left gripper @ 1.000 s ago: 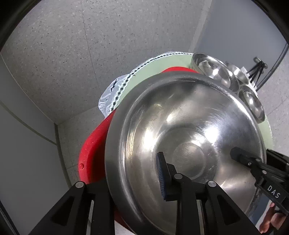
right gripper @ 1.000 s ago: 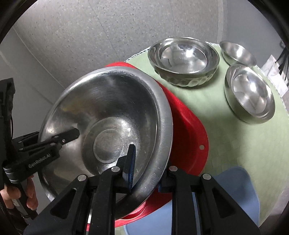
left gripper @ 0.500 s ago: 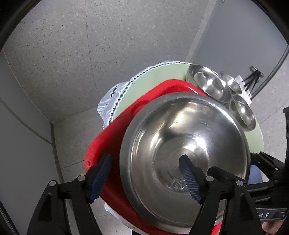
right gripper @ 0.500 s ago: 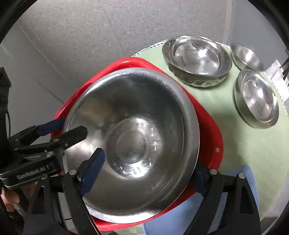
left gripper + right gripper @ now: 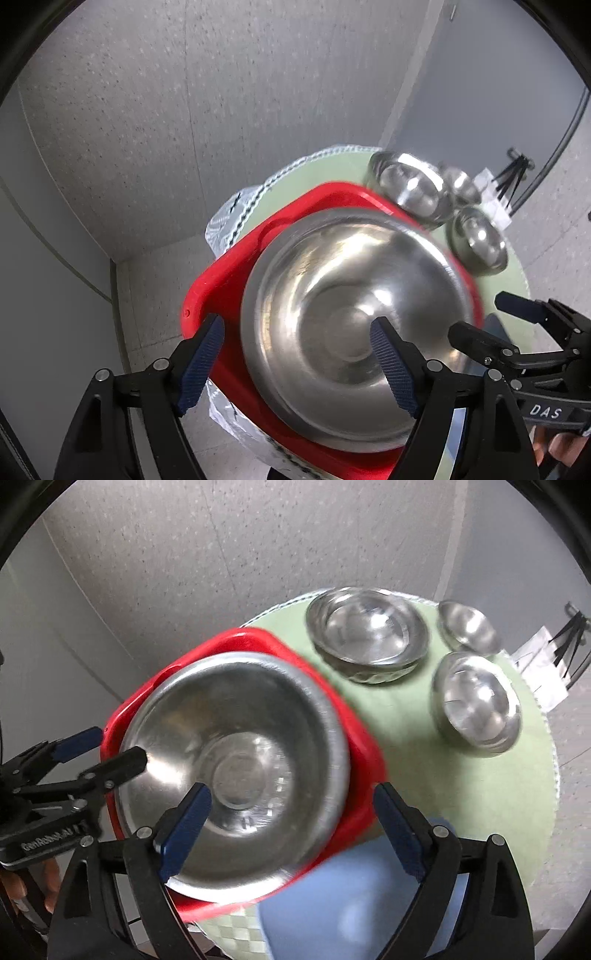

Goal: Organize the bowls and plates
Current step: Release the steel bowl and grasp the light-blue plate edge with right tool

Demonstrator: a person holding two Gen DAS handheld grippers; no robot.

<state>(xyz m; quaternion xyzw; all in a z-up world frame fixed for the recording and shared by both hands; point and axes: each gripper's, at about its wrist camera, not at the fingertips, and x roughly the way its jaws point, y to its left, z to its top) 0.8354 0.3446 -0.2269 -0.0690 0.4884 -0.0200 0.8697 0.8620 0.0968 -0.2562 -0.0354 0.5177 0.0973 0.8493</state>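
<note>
1. My left gripper (image 5: 295, 363) stands wide apart, its jaws having just been opening. The left pad sits over the red tray's edge and the right pad over the big bowl's inside, but neither presses on anything; it holds nothing.
2. My right gripper (image 5: 291, 829) is likewise spread wide, jaws just opened, empty. Its left pad hangs over the bowl's bottom, its right pad past the tray's corner.
3. The big bowl (image 5: 236, 768) rests inside the red tray (image 5: 365, 753), centre of both views, on the green table (image 5: 480, 794).
4. In the right view, upper right, three smaller steel bowls stand on the table: a wide bowl (image 5: 369, 635), a small bowl (image 5: 469, 627) and a mid bowl (image 5: 476, 705), all apart from the tray.
5. A blue thing (image 5: 351, 904) lies at the lower edge, blurred; I cannot tell what it is.
6. Each gripper shows at the other view's edge, with fingers (image 5: 14, 886) on the handle.
</note>
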